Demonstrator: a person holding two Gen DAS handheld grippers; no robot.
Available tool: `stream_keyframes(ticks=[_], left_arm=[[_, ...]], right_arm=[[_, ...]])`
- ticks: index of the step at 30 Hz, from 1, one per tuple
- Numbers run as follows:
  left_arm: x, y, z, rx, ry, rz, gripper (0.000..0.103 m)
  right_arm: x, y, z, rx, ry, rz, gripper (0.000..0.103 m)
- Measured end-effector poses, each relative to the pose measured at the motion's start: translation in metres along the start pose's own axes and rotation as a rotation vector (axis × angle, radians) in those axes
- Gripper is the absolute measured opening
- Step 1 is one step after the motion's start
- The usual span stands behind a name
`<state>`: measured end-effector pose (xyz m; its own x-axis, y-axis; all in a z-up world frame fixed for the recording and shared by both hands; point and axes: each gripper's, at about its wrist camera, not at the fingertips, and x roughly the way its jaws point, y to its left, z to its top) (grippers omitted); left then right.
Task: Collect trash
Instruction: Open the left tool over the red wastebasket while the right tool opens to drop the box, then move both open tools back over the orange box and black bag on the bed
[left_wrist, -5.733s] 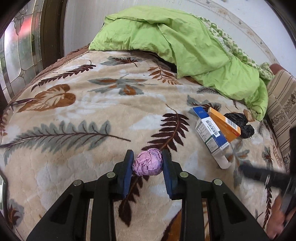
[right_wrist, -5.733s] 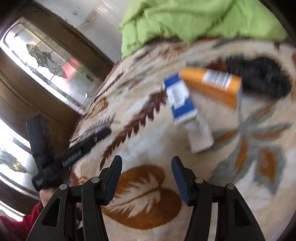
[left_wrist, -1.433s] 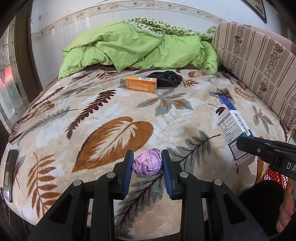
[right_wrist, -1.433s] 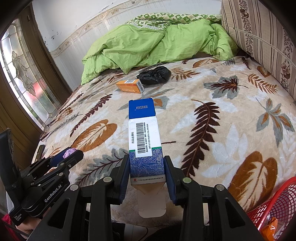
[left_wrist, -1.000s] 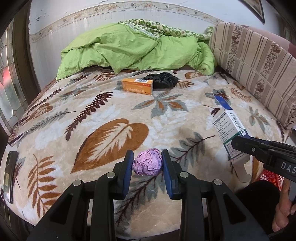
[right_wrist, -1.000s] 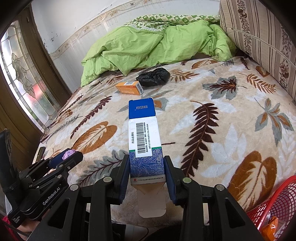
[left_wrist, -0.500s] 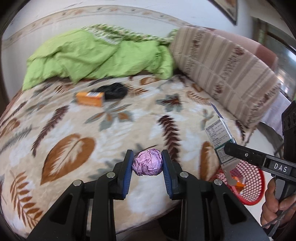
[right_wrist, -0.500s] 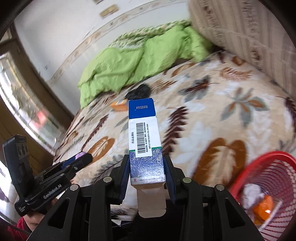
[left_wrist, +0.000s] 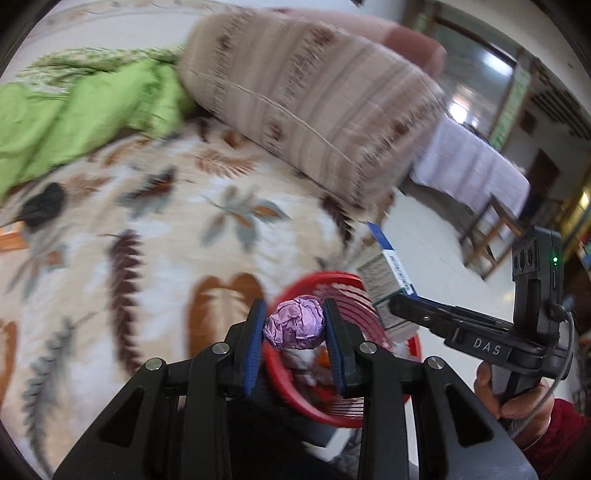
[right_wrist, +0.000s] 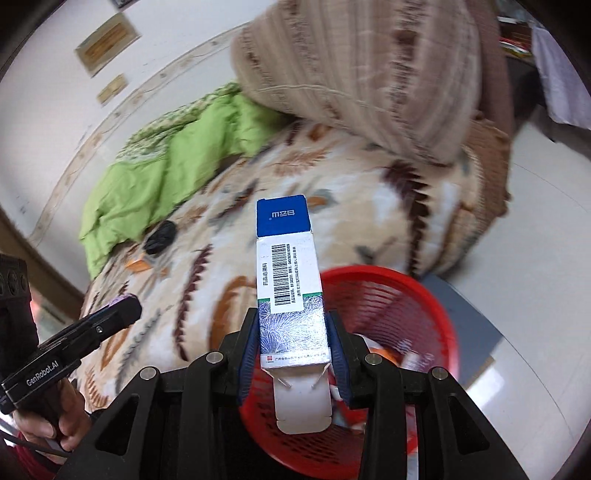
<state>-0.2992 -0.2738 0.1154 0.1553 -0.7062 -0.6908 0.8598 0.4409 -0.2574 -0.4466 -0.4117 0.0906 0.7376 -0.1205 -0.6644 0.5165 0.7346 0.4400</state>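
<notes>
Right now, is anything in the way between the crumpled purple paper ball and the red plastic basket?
Nothing visible is. The crumpled purple paper ball, pinched in the left gripper, hangs just in front of the red plastic basket, whose top is open. The blue and white cardboard box in the right gripper is off to one side.

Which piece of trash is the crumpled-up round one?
The purple paper ball, pinched in the left gripper above the red basket. The right gripper's trash is a flat-sided blue-and-white box.
</notes>
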Motion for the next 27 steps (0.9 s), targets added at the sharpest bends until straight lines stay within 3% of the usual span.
stream_keyframes(ticks=[2, 4, 11, 15, 27], left_arm=[[0.020, -0.010, -0.002, 0.007, 0.040, -0.036, 0.034], [0.035, -0.013, -0.006, 0.001, 0.087, -0.043, 0.057], [0.029, 0.002, -0.011, -0.012, 0.079, -0.004, 0.058], [0.014, 0.029, -0.010, -0.065, 0.059, 0.046, 0.058], [-0.052, 0.162, -0.022, -0.333, -0.033, 0.222, 0.060]], right_arm=[[0.000, -0.012, -0.004, 0.018, 0.004, -0.034, 0.040], [0.002, -0.022, -0.005, 0.042, 0.012, -0.055, 0.042], [0.002, -0.030, -0.001, 0.050, 0.004, -0.064, 0.045], [0.009, -0.011, 0.006, 0.029, 0.008, -0.011, 0.045], [0.069, 0.108, 0.027, -0.167, 0.108, 0.174, 0.048]])
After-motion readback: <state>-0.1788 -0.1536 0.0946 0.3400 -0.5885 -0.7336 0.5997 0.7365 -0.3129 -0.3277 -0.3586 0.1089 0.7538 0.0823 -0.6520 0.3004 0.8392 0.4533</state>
